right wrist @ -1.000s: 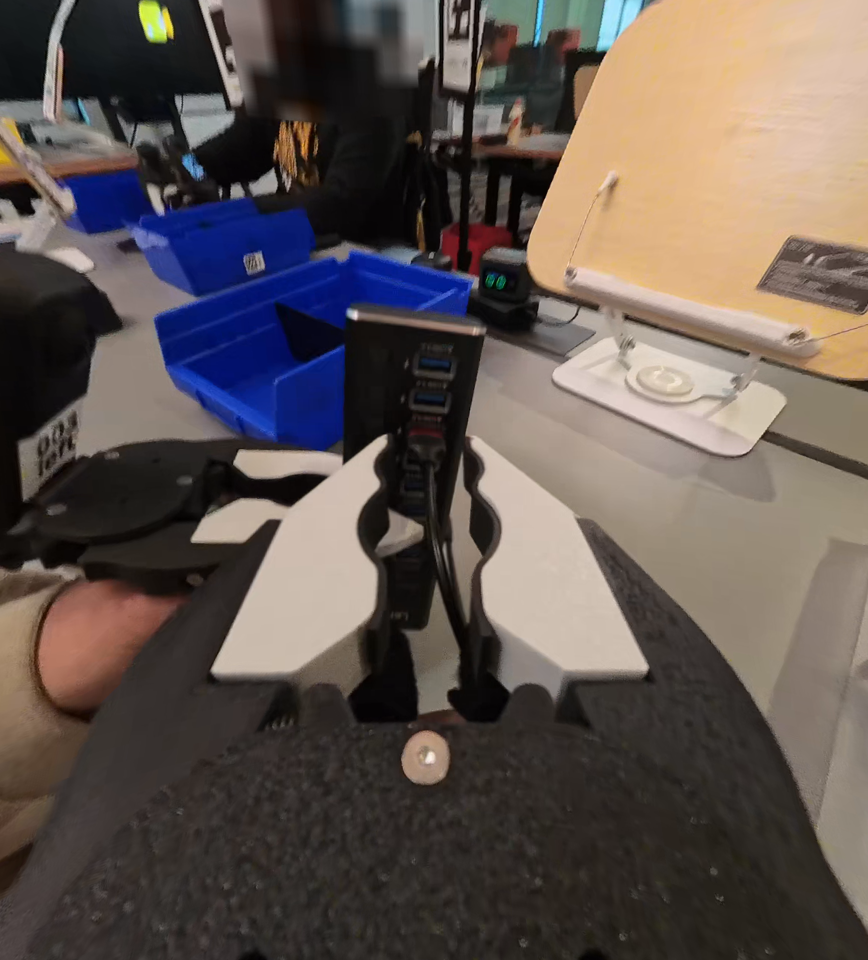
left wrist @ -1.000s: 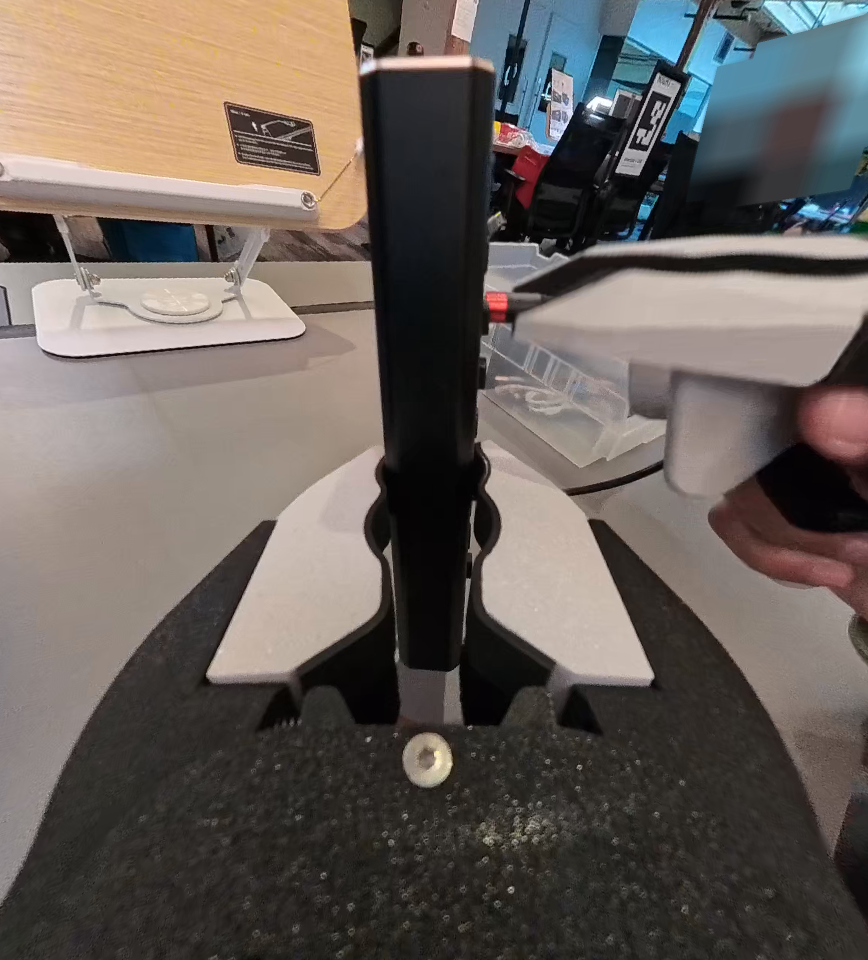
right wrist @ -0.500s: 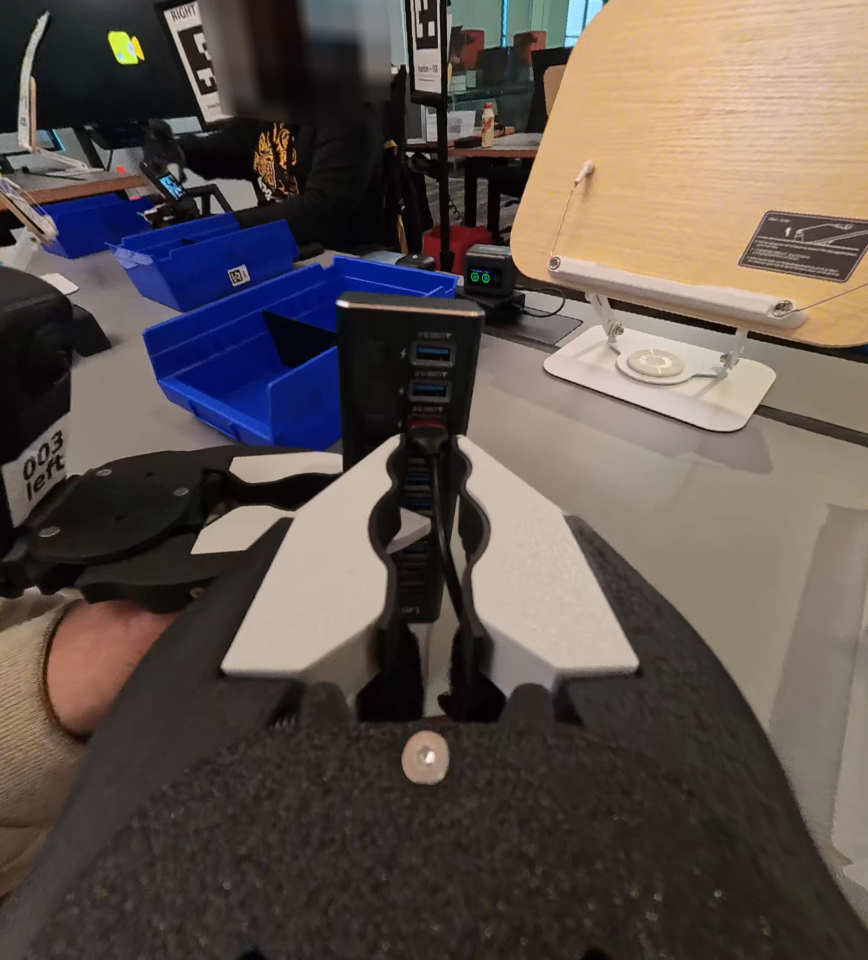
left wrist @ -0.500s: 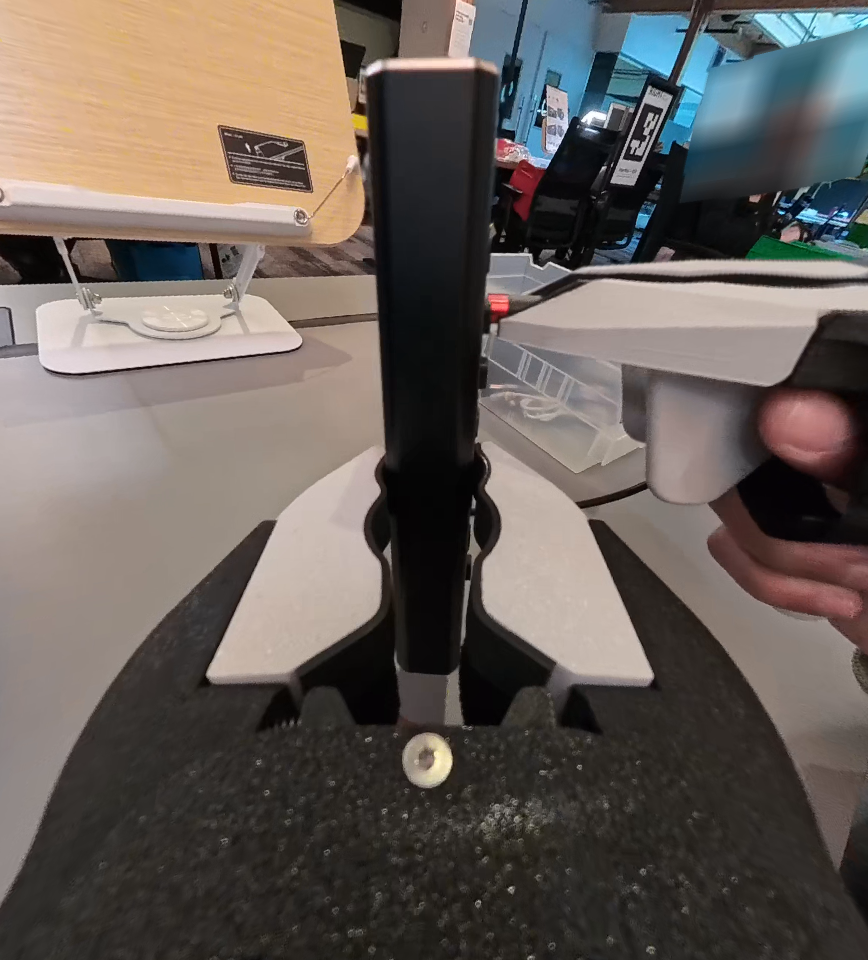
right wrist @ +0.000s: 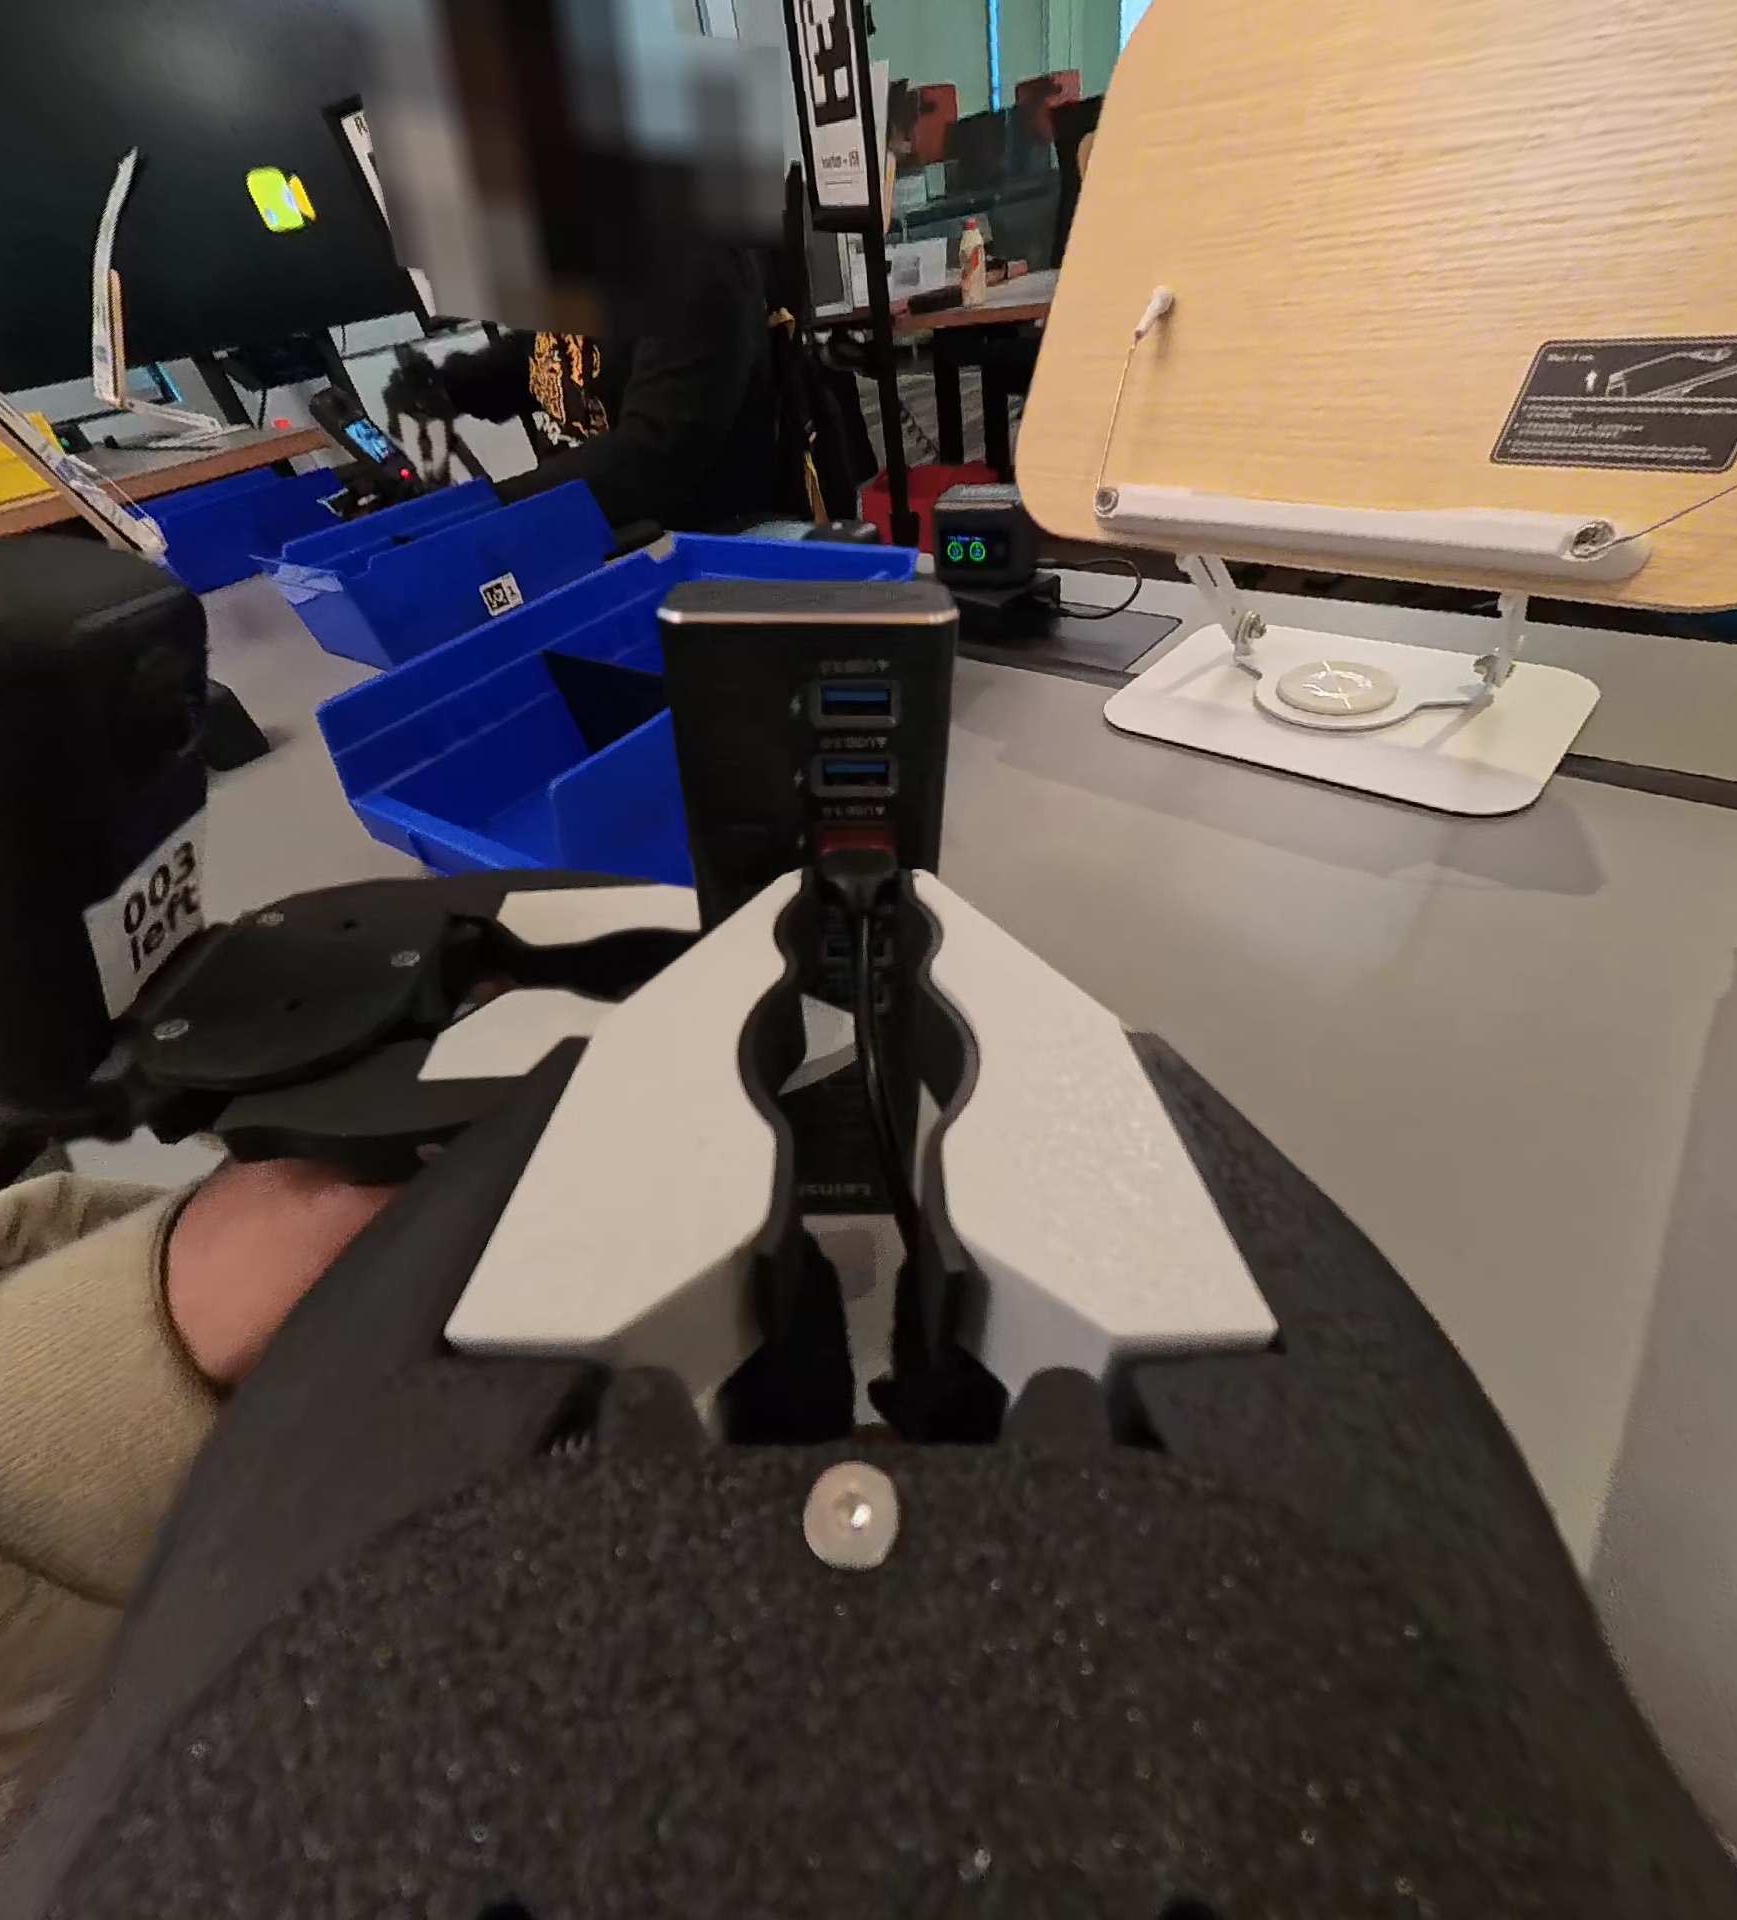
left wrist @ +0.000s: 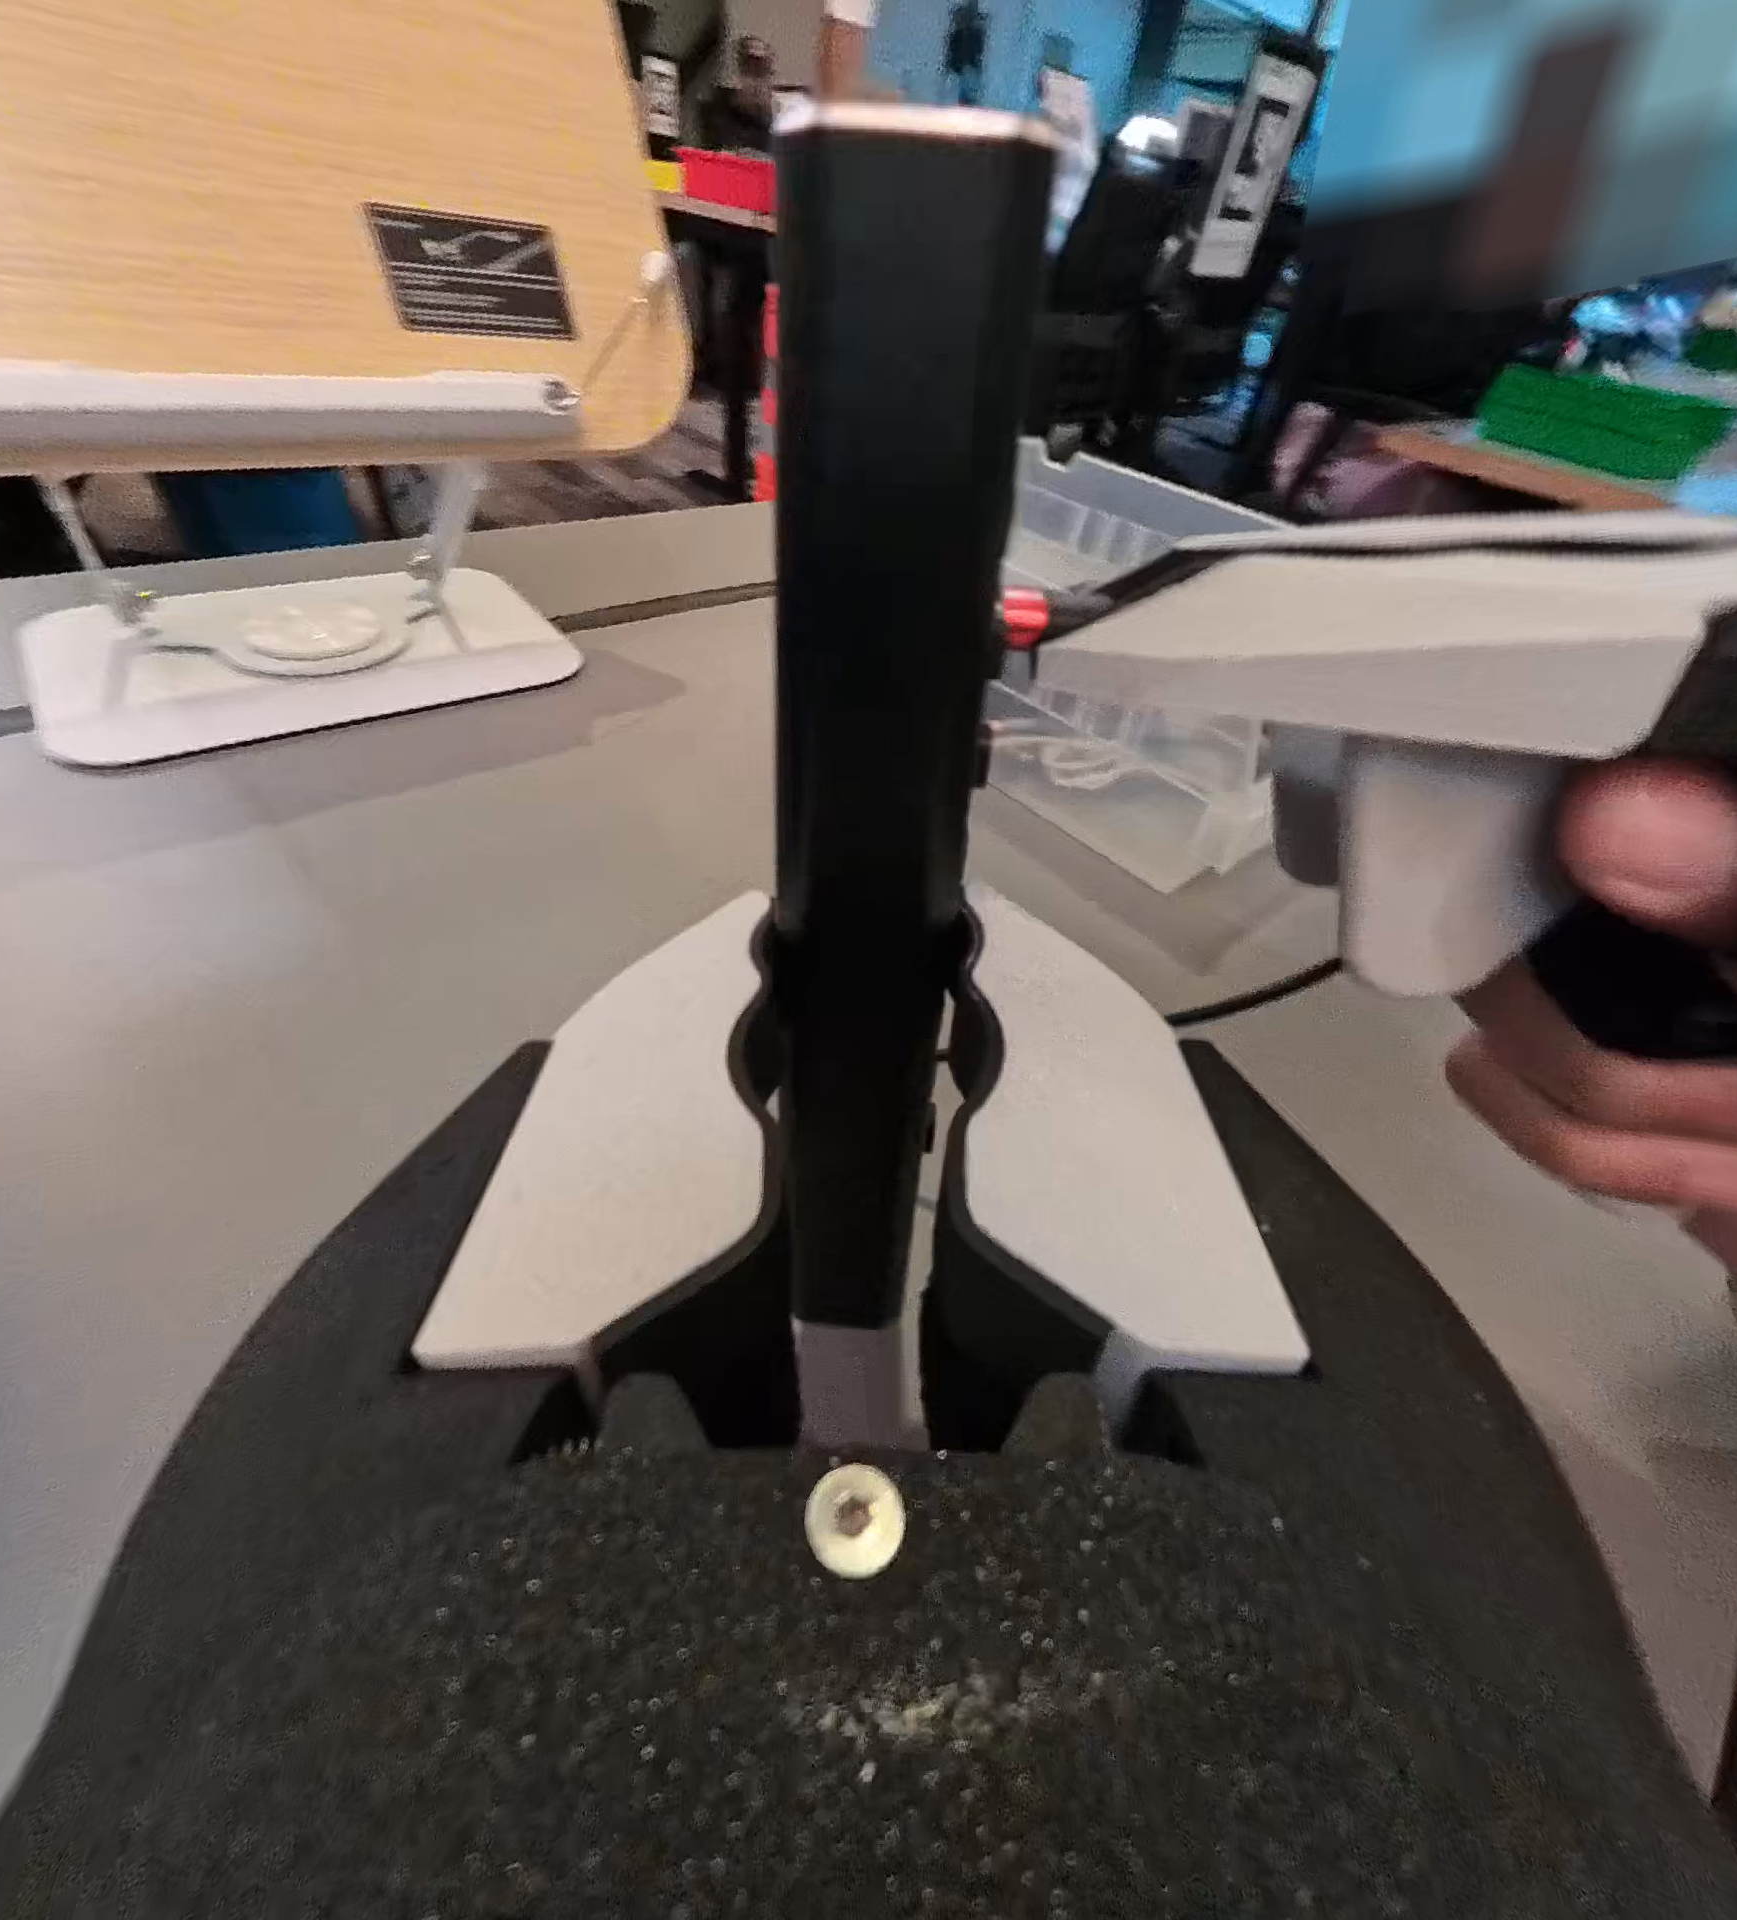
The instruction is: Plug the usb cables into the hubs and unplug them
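While we hold the hub [left wrist: 895, 727] upright, the left hand-held gripper [left wrist: 864, 997] is clamped on its lower half, both fingers [left wrist: 635, 1143] pressed against its sides. In the left wrist view we see the hub's plain black side, with its top end pointing up and away from us. From the right, the right hand-held gripper [left wrist: 1061, 634] reaches in level, its tips just beside the hub's port face, and our hand [left wrist: 1674, 997] wraps its grip. A red-collared plug [left wrist: 1025, 615] sits at those tips, against the hub.

Seen from the right wrist view, the hub [right wrist: 739, 727] faces us with its ports in a column: two blue ones free at the top, and the plug [right wrist: 848, 868] seated in the one below. The right hand-held gripper [right wrist: 853, 904] is closed on the plug, and the black cable [right wrist: 879, 1081] runs back between its fingers [right wrist: 656, 1122]. On the left, the left hand-held gripper [right wrist: 521, 977] grips the hub low down.

Beyond, on the grey table [right wrist: 1311, 987], stand blue bins [right wrist: 531, 769] at far left and a wooden stand [right wrist: 1415, 312] at far right.
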`<state>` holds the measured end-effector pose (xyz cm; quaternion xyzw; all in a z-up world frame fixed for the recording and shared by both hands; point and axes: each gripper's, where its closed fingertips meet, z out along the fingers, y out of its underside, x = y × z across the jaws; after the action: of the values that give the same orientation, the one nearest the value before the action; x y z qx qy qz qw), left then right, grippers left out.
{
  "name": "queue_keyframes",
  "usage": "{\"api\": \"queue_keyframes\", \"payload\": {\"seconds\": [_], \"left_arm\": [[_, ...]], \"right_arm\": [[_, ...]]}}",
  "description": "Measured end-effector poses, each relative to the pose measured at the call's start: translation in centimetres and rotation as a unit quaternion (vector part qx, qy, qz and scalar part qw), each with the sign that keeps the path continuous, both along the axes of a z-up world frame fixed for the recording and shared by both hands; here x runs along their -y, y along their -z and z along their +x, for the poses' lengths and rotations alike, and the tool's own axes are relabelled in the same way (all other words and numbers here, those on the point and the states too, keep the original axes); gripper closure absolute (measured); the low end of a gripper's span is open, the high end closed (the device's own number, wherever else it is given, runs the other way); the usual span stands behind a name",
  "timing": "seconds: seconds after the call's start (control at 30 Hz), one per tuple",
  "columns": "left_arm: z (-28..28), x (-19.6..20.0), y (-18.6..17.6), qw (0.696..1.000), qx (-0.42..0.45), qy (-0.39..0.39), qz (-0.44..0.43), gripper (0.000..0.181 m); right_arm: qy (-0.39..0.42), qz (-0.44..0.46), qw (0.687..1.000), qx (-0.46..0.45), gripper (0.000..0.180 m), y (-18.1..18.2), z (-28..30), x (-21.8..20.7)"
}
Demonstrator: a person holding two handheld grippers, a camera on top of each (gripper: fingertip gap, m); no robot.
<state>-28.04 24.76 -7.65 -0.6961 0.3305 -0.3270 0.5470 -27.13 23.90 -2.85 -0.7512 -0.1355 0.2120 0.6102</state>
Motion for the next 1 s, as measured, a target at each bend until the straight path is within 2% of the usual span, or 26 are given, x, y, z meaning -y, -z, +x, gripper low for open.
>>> {"api": "queue_keyframes", "payload": {"seconds": [0.13,0.23,0.3,0.5,0.8,1.0], "left_arm": [[0.0,0.3,-1.4,0.998,-0.023,0.016,0.063,0.15],[0.1,0.4,-1.6,0.995,-0.046,0.001,0.084,0.136],[-0.1,0.4,-1.5,0.996,-0.036,0.004,0.077,0.143],[-0.5,0.0,-1.2,0.999,-0.018,-0.007,0.034,0.151],[-0.3,0.2,-0.7,1.0,0.017,0.001,-0.024,0.151],[-0.9,-0.5,-0.4,0.998,-0.048,-0.023,0.031,0.151]], "right_arm": [[-0.01,-0.007,0.999,0.04,0.166,-0.1,0.1,0.5],[-0.026,-0.016,0.996,0.083,0.166,0.5,-1.0,0.9],[-0.032,-0.018,0.994,0.099,0.166,0.6,-1.2,1.1],[-0.045,-0.031,0.995,0.086,0.166,1.1,-1.6,1.0],[0.015,0.03,0.996,0.082,0.163,1.4,-1.5,0.2],[-0.006,-0.004,0.999,0.047,0.165,2.0,-1.7,0.3]]}}
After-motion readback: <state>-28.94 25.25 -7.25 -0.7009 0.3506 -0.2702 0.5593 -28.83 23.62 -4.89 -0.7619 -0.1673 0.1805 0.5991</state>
